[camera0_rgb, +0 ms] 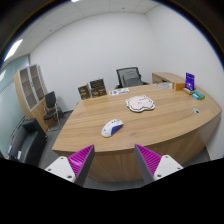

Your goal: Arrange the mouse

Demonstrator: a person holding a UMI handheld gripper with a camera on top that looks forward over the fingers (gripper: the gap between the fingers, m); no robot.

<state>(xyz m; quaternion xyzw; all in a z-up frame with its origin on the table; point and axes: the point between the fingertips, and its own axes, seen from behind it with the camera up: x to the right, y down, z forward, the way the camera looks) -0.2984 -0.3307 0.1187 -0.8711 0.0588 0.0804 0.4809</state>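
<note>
A white and blue mouse (113,127) lies on the wooden table (160,125), near its front edge. A pale mouse pad (140,103) lies farther back, around the table's middle. My gripper (113,160) is held above and in front of the table's near edge, well short of the mouse. Its two fingers with magenta pads (78,158) stand wide apart and hold nothing.
A black office chair (129,76) stands behind the table. Small boxes (97,88) sit at the table's far left, a purple box (189,81) and small items at the far right. A shelf unit (30,88) and another chair (50,104) stand at the left wall.
</note>
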